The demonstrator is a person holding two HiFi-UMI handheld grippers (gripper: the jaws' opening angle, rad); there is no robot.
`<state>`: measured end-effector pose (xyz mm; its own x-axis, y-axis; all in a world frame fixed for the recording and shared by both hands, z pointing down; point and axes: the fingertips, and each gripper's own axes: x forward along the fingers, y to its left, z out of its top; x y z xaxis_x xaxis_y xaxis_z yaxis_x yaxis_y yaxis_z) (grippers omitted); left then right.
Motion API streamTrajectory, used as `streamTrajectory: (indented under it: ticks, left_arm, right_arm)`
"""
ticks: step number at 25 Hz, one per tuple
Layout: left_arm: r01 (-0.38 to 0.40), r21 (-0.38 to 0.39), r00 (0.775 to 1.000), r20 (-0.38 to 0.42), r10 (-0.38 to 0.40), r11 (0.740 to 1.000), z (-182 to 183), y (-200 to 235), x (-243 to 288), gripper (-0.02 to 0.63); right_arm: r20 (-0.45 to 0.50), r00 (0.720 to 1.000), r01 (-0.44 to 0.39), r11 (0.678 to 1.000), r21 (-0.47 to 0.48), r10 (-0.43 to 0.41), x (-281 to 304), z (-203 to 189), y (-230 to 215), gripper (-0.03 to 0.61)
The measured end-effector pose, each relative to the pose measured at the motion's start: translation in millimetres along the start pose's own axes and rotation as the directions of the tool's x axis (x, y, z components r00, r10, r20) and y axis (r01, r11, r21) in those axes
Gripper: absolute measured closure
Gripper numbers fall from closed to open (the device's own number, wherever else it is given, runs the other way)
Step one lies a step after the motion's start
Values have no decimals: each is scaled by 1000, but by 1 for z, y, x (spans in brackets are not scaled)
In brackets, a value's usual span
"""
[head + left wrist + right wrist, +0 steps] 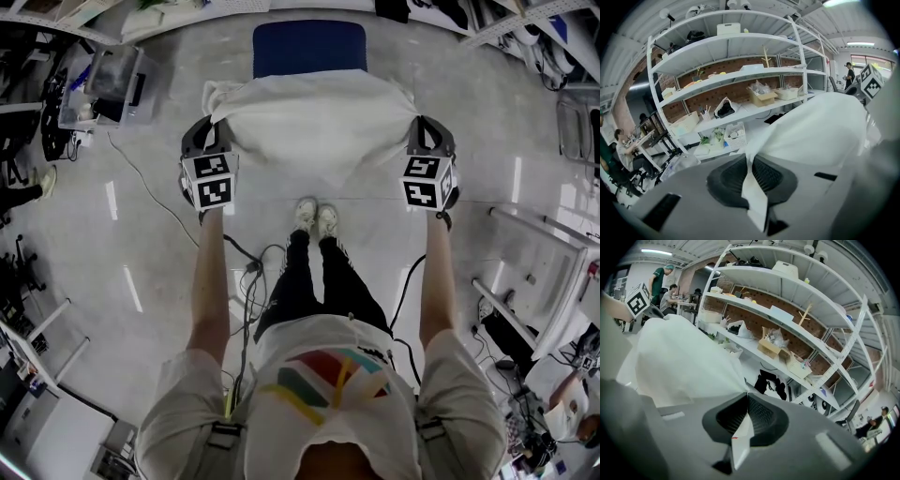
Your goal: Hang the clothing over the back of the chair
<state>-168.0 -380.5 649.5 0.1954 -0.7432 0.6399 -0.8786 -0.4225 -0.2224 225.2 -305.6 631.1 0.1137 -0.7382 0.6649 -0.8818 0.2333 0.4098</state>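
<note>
Garment (314, 117) spread taut, long axis left–right, over near part of chair (309, 47). Left gripper (204, 139) and right gripper (427, 139) each clamped on an end corner — fabric pinched between pads.

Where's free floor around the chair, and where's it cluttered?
Free: bare floor right of the blue chair, out to the white frames. Also left of the chair, up to the clear bin, though a thin cable crosses there. Crowded: cables beside the person's left foot, and the white garment is spread across the chair's near side.
</note>
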Motion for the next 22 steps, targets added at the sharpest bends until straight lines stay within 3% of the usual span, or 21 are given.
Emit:
streamTrajectory:
  ticks: [3, 7, 11, 22]
  left_arm:
    - [-1, -35, 1000, 4, 1, 999, -3, -1, 0, 577]
    - [8, -89, 1000, -29, -11, 996, -14, -1, 2, 444]
    - [3, -96, 999, -38, -7, 995, -19, -1, -4, 417]
    - [-13, -110, 999, -39, 9, 994, -20, 6, -34, 411]
  right_arm:
    - [16, 1000, 10, 999, 36, -11, -1, 1, 1, 564]
    - [12, 1000, -2, 998, 66, 1, -3, -1, 3, 473]
    - [5, 1000, -2, 998, 69, 2, -9, -6, 3, 430]
    - [38, 999, 34, 996, 86, -37, -35, -1, -4, 428]
